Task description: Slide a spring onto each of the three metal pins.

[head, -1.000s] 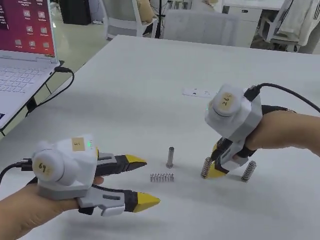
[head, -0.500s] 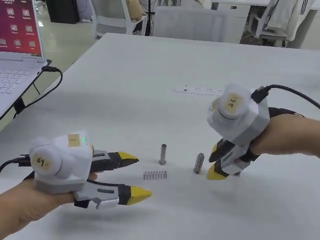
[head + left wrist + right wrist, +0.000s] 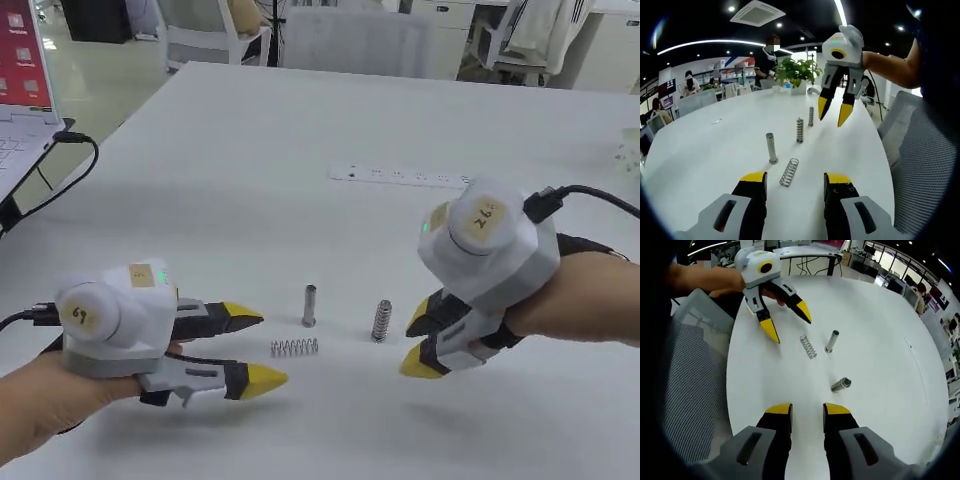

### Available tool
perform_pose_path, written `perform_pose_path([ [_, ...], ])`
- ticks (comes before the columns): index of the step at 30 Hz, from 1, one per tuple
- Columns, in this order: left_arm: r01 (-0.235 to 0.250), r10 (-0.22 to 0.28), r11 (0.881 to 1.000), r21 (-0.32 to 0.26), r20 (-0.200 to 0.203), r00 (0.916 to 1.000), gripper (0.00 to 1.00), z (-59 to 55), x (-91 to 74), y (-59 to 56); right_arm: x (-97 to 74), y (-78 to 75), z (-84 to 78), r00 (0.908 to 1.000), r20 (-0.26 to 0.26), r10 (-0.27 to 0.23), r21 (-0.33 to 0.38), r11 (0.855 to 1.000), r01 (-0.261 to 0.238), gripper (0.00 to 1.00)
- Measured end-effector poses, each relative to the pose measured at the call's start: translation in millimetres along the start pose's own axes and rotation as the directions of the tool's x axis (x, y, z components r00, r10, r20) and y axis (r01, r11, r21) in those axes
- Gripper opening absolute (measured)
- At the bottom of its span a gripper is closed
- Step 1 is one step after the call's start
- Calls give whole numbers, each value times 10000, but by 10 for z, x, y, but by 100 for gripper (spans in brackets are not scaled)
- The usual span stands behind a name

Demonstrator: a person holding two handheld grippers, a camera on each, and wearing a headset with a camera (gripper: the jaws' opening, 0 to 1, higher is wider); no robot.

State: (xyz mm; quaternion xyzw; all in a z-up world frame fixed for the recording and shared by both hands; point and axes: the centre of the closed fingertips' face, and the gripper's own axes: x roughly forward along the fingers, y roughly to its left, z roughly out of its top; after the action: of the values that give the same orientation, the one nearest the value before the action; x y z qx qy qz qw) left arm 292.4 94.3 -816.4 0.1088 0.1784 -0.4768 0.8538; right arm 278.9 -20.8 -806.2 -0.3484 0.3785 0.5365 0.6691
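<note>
Lying flat, spring just beyond left tool

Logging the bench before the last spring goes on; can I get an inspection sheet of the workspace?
Surface: white table, flat.
Job's things: near sprung pin and far sprung pin each carry a spring; bare pin upright; loose spring lying beside it.
Clutter: power strip.
Grippers: left gripper open, empty; right gripper open, empty.
Cables: black cable at the laptop; gripper cable on the right gripper.
Surroundings: chairs, potted plant, people at far tables.
</note>
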Motion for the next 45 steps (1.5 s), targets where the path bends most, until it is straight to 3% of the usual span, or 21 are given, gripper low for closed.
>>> perform_pose_path([
  [10,103,-101,9999,56,-357,9993,32,-97,103,41,-51,128,-118,9997,237,-101,500,9987,89,22],
  [34,357,-304,9975,617,-841,9960,16,-209,242,104,-76,172,-236,9993,363,-115,967,9953,79,22],
  [45,245,-176,9969,743,-917,9956,7,-229,237,138,-57,181,-230,9992,383,-76,956,9954,39,22],
])
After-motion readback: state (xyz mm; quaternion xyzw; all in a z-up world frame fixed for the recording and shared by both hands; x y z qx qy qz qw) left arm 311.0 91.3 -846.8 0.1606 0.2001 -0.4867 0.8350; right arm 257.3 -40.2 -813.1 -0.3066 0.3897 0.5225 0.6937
